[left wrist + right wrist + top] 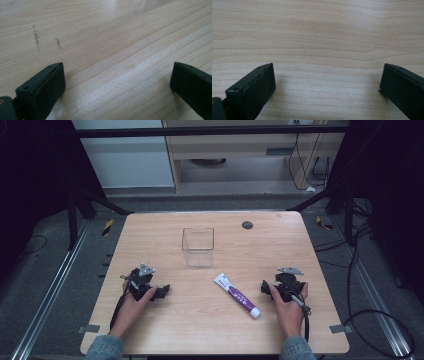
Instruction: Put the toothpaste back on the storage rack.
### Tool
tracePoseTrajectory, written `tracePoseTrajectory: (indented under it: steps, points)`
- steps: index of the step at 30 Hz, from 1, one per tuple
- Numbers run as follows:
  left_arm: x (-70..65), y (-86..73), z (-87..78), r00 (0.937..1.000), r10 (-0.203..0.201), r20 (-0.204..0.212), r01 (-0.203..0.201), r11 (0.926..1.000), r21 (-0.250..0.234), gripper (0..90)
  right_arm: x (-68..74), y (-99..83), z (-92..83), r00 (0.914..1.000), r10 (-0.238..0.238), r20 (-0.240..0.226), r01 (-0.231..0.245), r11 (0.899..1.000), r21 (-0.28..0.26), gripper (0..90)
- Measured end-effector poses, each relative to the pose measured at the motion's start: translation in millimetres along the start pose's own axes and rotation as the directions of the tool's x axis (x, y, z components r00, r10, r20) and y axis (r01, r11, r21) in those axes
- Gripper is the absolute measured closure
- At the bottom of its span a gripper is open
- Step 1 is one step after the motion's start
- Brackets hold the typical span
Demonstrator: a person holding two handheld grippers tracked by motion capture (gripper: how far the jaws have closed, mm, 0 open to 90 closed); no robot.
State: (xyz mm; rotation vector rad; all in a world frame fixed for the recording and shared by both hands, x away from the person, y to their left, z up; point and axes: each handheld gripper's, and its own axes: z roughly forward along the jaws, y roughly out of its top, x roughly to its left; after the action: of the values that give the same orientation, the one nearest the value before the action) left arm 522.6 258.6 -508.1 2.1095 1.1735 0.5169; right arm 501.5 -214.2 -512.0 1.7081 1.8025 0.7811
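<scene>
A white and purple tube (237, 295) lies flat on the wooden table (210, 330), slanting from upper left to lower right, cap end nearest the person. A clear plastic box (198, 246) stands upright and empty behind it at mid-table. My left gripper (162, 292) rests low on the table at the left, open, jaws pointing right toward the tube. My right gripper (263, 287) sits just right of the tube, open, pointing left. In the left gripper view (117, 75) and the right gripper view (328, 75) the jaws stand wide apart over bare wood.
A small dark round disc (247, 224) sits near the table's far edge. Cables (370, 315) trail on the grey floor at the right. Black frame legs (85, 202) stand at both far corners. Faint dark scuff marks (37, 38) streak the wood ahead of the left gripper.
</scene>
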Motion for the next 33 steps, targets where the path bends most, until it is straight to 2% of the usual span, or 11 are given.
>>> tracePoseTrajectory:
  steps: [7,9,11,13,14,16,17,19,24,27,33]
  points:
    - [-0.2,0.0,0.1,1.0000,-0.004,0.001,0.004,1.0000,0.000,0.0,-5.4,-0.4,-0.2,0.9988,-0.035,-0.036,0.035,0.999,-0.003,1.1]
    - [-0.2,0.0,0.0,1.0000,-0.004,0.001,0.004,1.0000,0.000,0.0,-9.3,1.1,-5.1,0.9978,-0.054,-0.039,0.054,0.999,0.000,15.1]
    - [-0.1,0.0,0.0,1.0000,-0.002,0.000,0.002,1.0000,0.000,0.0,-9.6,1.6,-9.3,0.9972,-0.058,-0.048,0.058,0.998,-0.001,14.1]
    - [-0.3,-0.1,0.0,1.0000,-0.004,0.001,0.004,1.0000,0.000,0.0,-8.7,1.8,-26.5,0.9917,-0.108,-0.070,0.107,0.994,-0.011,17.1]
    - [-0.3,-0.1,0.0,1.0000,-0.004,0.001,0.004,1.0000,0.000,0.0,-8.7,1.8,-26.5,0.9917,-0.108,-0.070,0.107,0.994,-0.011,17.1]
    - [-0.1,-0.1,-0.1,1.0000,0.000,0.001,0.000,1.0000,0.000,0.0,-5.1,2.2,-41.4,0.9858,-0.132,-0.104,0.131,0.991,-0.008,18.6]
    - [-0.4,-0.3,-0.1,1.0000,-0.002,0.000,0.002,1.0000,-0.002,0.0,-0.4,2.6,-53.8,0.9789,-0.161,-0.127,0.161,0.987,-0.010,19.0]
    - [-0.5,-0.4,-0.2,1.0000,-0.002,0.000,0.002,1.0000,-0.002,0.0,2.0,2.8,-57.8,0.9756,-0.170,-0.138,0.170,0.985,-0.012,18.8]
    - [-0.5,-0.4,-0.2,1.0000,-0.002,0.000,0.002,1.0000,-0.002,0.0,19.2,4.8,-75.7,0.9517,-0.223,-0.211,0.225,0.974,-0.014,20.8]
    - [-0.5,-0.4,-0.2,1.0000,-0.001,0.000,0.001,1.0000,-0.002,0.0,31.6,8.9,-80.4,0.9347,-0.248,-0.255,0.255,0.967,-0.003,26.2]
    - [-0.6,-0.4,-0.2,1.0000,-0.002,0.000,0.002,1.0000,-0.002,0.0,55.3,20.5,-79.8,0.9018,-0.322,-0.289,0.336,0.942,0.000,31.6]
